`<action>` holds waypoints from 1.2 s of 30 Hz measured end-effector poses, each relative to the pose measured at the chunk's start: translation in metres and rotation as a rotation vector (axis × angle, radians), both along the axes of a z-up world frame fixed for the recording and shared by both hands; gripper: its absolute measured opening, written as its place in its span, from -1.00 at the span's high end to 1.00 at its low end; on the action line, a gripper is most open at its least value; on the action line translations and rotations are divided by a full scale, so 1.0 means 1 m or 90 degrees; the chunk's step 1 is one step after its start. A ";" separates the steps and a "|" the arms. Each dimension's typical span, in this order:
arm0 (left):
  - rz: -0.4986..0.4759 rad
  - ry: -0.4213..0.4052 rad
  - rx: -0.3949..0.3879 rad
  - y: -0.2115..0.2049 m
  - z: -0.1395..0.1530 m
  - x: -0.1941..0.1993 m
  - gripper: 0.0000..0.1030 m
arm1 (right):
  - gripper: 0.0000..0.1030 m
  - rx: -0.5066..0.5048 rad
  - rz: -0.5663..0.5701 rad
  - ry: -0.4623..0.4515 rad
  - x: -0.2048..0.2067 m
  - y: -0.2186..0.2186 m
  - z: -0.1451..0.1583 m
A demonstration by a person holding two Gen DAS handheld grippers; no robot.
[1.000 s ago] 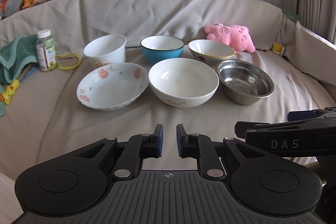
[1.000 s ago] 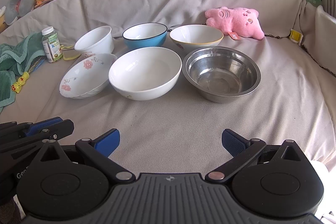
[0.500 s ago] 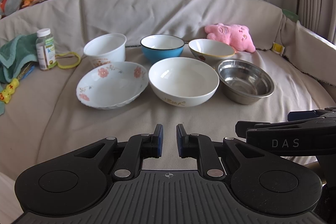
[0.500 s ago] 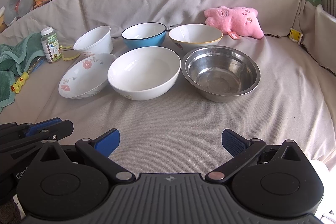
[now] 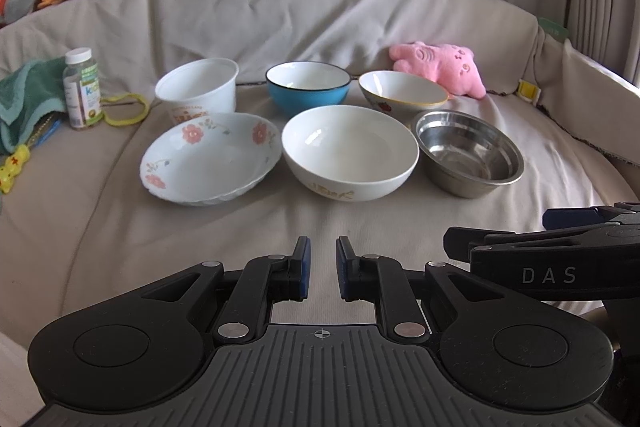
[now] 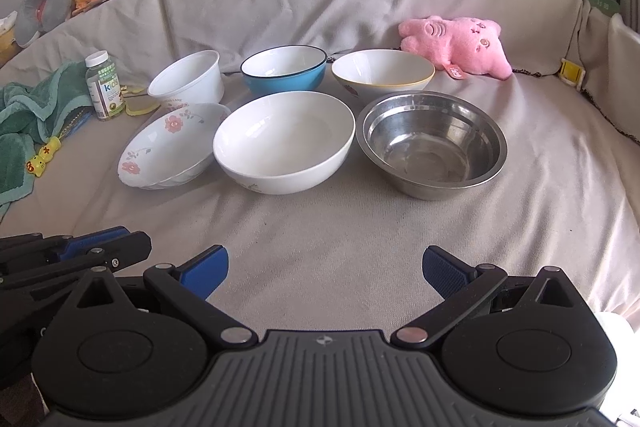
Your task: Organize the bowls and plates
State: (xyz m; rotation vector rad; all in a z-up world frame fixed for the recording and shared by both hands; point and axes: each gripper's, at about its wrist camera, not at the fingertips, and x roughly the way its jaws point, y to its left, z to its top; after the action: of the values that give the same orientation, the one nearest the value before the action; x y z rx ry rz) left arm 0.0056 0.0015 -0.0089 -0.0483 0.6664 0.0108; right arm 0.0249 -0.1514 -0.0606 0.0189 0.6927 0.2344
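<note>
Six bowls (image 6: pixel 284 143) in two rows mid-sofa (image 6: pixel 360 235), well beyond both grippers. Left gripper (image 5: pixel 319 269) nearly together, empty; right gripper (image 6: pixel 325 269) spread apart, empty.

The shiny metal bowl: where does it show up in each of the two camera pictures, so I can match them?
Left wrist view: the metal bowl sits right of centre, at the right end of the front row of bowls.
Right wrist view: the metal bowl lies nearer the middle, slightly right, and looks larger.
Shared landmark: the pink plush toy lies behind it, to the right, in both.
</note>
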 end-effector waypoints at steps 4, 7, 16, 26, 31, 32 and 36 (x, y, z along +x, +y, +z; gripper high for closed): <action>-0.009 -0.003 -0.025 0.021 0.000 0.020 0.68 | -1.00 0.006 0.000 -0.005 0.013 -0.001 -0.001; -0.007 0.011 -0.055 0.042 0.002 0.046 0.68 | -1.00 0.019 0.000 0.008 0.031 -0.001 -0.007; -0.130 0.121 -0.235 0.090 -0.017 0.135 0.67 | -1.00 0.123 -0.033 0.077 0.087 0.003 -0.036; -0.103 0.171 -0.270 0.127 -0.028 0.180 0.67 | -1.00 0.132 -0.019 0.185 0.117 0.026 -0.073; -0.017 0.113 -0.295 0.184 -0.028 0.196 0.67 | -1.00 0.105 -0.020 0.192 0.118 0.033 -0.080; -0.003 0.101 -0.304 0.193 -0.028 0.196 0.67 | -1.00 0.100 -0.022 0.190 0.117 0.035 -0.081; 0.062 0.065 -0.234 0.222 -0.020 0.193 0.67 | -1.00 0.041 0.004 0.185 0.115 0.047 -0.084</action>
State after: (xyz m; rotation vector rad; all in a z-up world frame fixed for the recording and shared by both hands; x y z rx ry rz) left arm 0.1982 0.2235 -0.0293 -0.4366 0.7605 -0.0163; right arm 0.1397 -0.1045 -0.1445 0.1136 0.9738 0.2621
